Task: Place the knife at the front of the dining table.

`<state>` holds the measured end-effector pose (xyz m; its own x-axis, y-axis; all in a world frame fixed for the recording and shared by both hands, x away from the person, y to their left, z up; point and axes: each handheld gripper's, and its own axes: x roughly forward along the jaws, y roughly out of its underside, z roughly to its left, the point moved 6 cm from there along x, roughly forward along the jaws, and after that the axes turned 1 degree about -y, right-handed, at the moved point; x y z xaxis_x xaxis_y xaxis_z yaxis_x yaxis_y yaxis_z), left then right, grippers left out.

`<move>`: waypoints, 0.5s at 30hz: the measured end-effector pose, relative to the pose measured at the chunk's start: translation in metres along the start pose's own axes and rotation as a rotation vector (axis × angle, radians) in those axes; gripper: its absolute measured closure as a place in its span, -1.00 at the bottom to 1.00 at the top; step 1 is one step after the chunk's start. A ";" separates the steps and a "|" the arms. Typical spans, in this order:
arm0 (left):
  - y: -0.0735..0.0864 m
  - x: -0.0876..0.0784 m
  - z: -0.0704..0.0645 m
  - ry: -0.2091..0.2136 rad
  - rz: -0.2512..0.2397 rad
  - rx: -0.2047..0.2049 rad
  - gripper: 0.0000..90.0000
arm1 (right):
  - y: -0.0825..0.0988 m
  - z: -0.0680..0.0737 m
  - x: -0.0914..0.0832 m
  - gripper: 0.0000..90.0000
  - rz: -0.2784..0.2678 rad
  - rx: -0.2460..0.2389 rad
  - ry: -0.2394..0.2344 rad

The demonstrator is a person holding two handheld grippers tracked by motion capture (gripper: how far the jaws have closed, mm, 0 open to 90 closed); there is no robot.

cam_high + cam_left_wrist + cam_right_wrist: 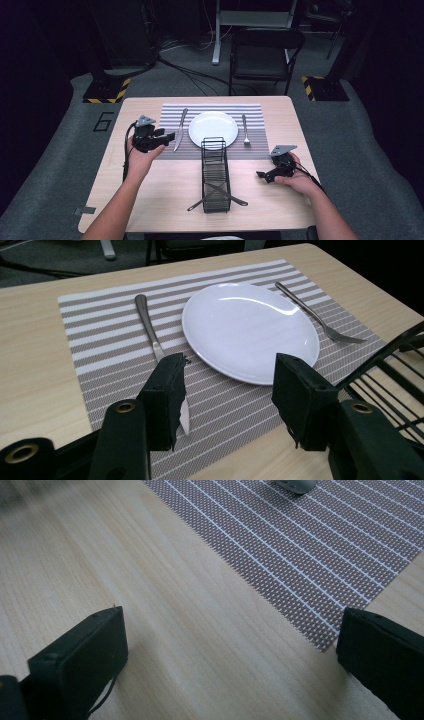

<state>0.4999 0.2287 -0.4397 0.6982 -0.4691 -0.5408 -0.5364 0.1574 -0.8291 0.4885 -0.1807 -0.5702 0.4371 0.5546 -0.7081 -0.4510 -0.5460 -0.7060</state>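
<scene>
The pale wooden table (150,200) bears a grey-and-white striped woven placemat (170,112) at its far middle. A round white plate (213,129) sits centred on the mat. A tall black wire rack (215,175) stands just in front of the plate, with crossed metal utensils (217,196) lying in its near end. The left gripper (169,137) hovers over the mat's left edge, jaws apart and empty, just beside the silver table knife (148,326), which lies on the mat left of the plate. The right gripper (261,175) rests low over bare wood off the mat's near right corner, jaws wide apart, holding nothing. A silver fork (245,131) lies right of the plate.
</scene>
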 end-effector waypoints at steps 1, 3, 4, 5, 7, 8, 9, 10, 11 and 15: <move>0.006 -0.002 0.002 0.003 0.000 -0.008 0.04 | 0.000 0.000 0.000 -1.00 0.000 0.000 0.000; 0.010 -0.002 0.002 0.006 0.004 -0.012 0.03 | 0.000 0.000 0.000 -1.00 0.000 0.000 0.000; 0.013 -0.003 0.003 0.005 0.005 -0.008 0.03 | 0.000 0.000 0.000 -1.00 0.000 0.000 0.000; 0.020 -0.003 0.005 0.002 0.012 -0.010 0.03 | 0.000 0.000 0.000 -1.00 0.000 0.000 0.000; 0.027 -0.003 0.007 -0.007 0.017 -0.007 0.02 | 0.000 0.000 0.000 -1.00 0.000 0.000 0.000; 0.030 -0.003 0.008 -0.008 0.019 -0.010 0.02 | 0.000 0.000 0.000 -1.00 0.000 0.000 0.000; 0.033 -0.003 0.009 -0.010 0.017 -0.008 0.02 | 0.000 0.000 0.000 -1.00 0.000 0.000 0.000; 0.037 -0.003 0.010 -0.010 0.022 -0.012 0.02 | 0.000 0.000 0.000 -1.00 0.000 0.001 0.001; 0.040 -0.003 0.011 -0.008 0.027 -0.017 0.02 | 0.000 0.000 0.000 -1.00 0.002 0.005 0.001; 0.051 -0.004 0.017 -0.018 0.023 -0.034 0.02 | 0.000 0.000 0.000 -1.00 0.001 0.005 0.001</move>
<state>0.4777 0.2536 -0.4820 0.6937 -0.4495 -0.5628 -0.5686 0.1380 -0.8110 0.4881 -0.1806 -0.5703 0.4372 0.5533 -0.7090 -0.4557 -0.5434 -0.7051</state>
